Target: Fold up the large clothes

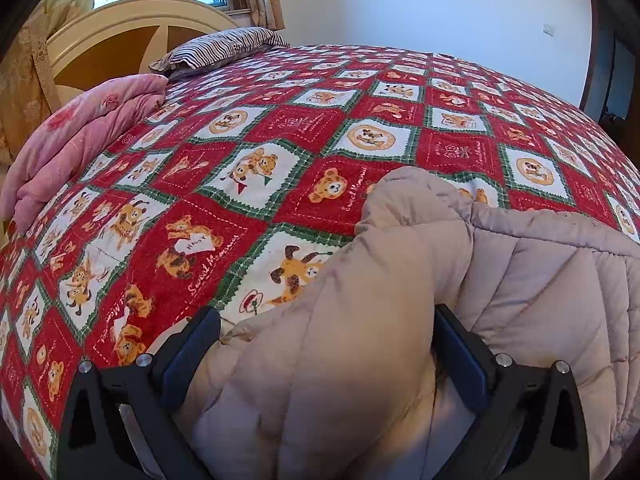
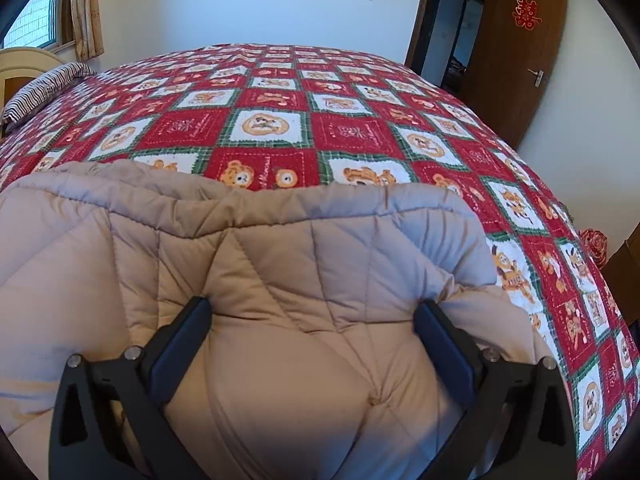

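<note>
Red, green and white patchwork covers the bed (image 1: 304, 128), and it is the broad flat surface we need for spreading a bulky garment. Across its near edge lies the beige quilted coat (image 2: 304, 264), puffed up and partly bunched, with one padded edge running across the right wrist view and a rounded fold rising toward the middle of the bed in the left wrist view. We judge the fold is barely begun, since the coat heaps up and does not lie in flat layers.

At the far left corner a pink folded comforter (image 1: 80, 140) is stacked, and a striped pillow (image 1: 224, 46) rests against the cream headboard (image 1: 132, 20), both well apart from the coat and out of our working area.

Our left gripper (image 1: 326, 342) has its jaws spread wide with a thick roll of coat between them; the padding presses against both pads, yet we cannot tell whether that is a true clamp or only fabric filling the gap. Our right gripper (image 2: 312, 330) stands likewise, wide apart around a swollen bulge of coat.

Sleeves, collar and zip are hidden or unreadable, and the coat's near part is cut off below both views.
</note>
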`<action>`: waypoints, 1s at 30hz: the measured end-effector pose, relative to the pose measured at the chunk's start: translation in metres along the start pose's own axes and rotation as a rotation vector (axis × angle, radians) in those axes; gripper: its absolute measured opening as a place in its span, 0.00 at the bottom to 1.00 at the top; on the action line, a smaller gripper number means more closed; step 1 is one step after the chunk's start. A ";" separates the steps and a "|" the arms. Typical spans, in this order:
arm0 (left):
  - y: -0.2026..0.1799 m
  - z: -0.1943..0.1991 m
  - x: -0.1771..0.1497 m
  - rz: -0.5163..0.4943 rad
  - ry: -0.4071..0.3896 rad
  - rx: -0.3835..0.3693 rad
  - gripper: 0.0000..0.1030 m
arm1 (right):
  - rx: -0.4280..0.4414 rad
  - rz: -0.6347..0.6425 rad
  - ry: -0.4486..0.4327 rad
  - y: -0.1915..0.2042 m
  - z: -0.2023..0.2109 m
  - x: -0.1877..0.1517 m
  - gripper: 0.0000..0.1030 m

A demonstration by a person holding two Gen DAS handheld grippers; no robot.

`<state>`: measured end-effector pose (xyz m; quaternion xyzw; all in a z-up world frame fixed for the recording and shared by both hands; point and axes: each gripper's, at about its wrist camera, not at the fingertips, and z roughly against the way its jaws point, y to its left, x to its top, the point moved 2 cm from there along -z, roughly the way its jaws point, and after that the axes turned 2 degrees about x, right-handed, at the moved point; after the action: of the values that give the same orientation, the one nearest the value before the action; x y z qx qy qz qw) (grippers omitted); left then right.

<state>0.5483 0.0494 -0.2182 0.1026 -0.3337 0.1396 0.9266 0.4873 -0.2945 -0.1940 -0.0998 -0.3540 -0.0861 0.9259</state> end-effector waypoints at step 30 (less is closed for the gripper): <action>-0.022 0.050 -0.013 -0.088 -0.126 -0.109 0.99 | 0.050 0.004 -0.062 0.079 0.027 0.014 0.98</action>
<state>0.5165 0.0120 -0.1914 0.0753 -0.3935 0.0737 0.9133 0.4983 -0.2132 -0.1750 -0.0800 -0.3846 -0.0722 0.9168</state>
